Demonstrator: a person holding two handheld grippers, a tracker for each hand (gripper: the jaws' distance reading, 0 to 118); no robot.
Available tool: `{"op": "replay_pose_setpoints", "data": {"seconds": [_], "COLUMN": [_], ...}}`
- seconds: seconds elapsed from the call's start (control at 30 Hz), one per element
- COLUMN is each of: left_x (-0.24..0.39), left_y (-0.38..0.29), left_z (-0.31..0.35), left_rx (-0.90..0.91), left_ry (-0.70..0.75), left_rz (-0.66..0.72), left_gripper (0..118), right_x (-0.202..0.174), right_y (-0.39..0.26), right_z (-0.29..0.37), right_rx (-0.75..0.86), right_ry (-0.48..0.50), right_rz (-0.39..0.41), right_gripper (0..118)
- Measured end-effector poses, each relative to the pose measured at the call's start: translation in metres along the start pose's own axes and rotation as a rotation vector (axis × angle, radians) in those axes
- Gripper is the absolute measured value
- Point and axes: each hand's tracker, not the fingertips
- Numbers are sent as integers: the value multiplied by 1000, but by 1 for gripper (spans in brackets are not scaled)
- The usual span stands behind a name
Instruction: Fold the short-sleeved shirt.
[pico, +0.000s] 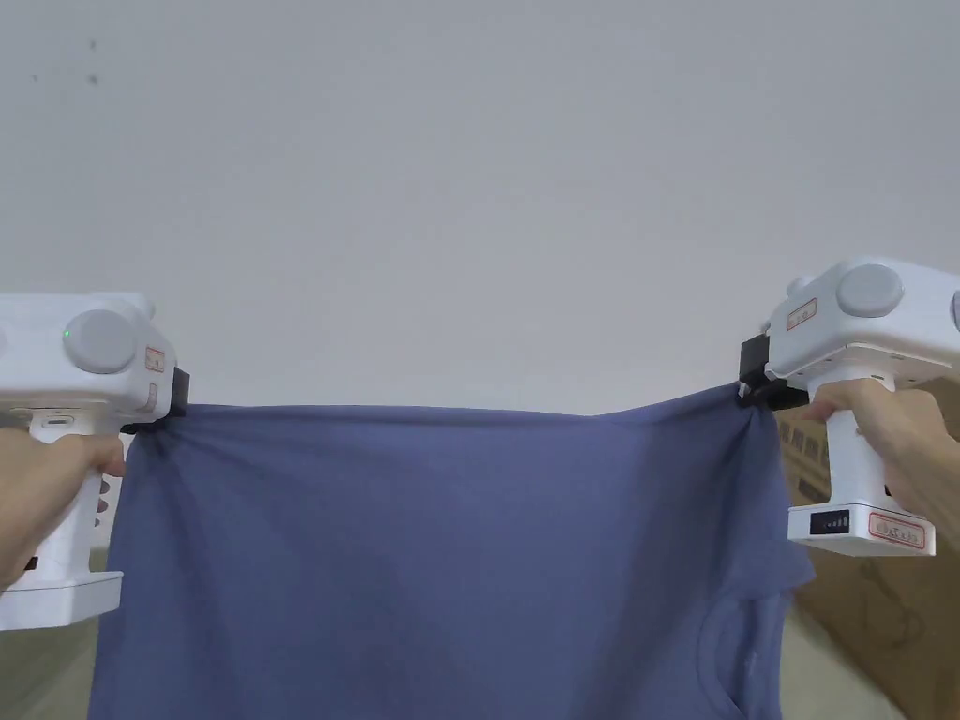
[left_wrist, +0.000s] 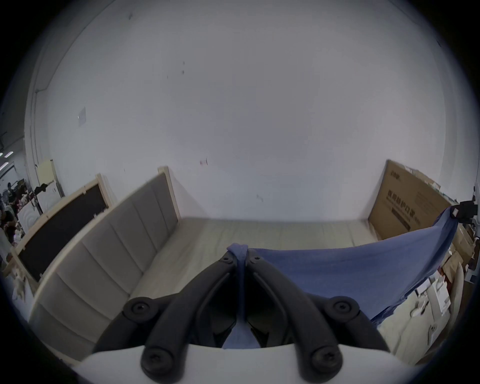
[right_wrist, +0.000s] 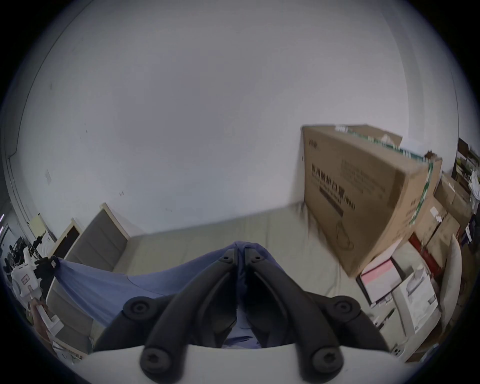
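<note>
Both pairs of jaws are pinched tight on cloth: the left gripper (left_wrist: 241, 256) and the right gripper (right_wrist: 240, 253) each clamp a top corner of the blue shirt (pico: 441, 553). It hangs spread between them above the bed (left_wrist: 272, 233) (collar low on the right), likely stretched flat before laying down to fold.

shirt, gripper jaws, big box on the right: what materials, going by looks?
Shirt: thin soft knit, probably cotton jersey, matte blue; it drapes, sags between the grips and bunches at the pinch.
Jaws of the left gripper and right gripper: black moulded plastic or rubber-coated, dull sheen, screw-fastened; which one is unclear.
Box: brown corrugated cardboard, matte, with taped edges.
</note>
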Motion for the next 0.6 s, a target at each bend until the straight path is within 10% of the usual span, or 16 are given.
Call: {"op": "replay_pose_setpoints", "data": {"seconds": [0.6], "left_x": [-1], "left_y": [113], "left_z": [15], "left_rx": [237], "left_ry": [78], "left_rz": [-17], "left_gripper": [3], "right_x": [-54], "right_y": [108], "right_z": [54], "right_rx": [236], "right_ry": [-22], "right_rz": [44], "right_gripper": [4]}}
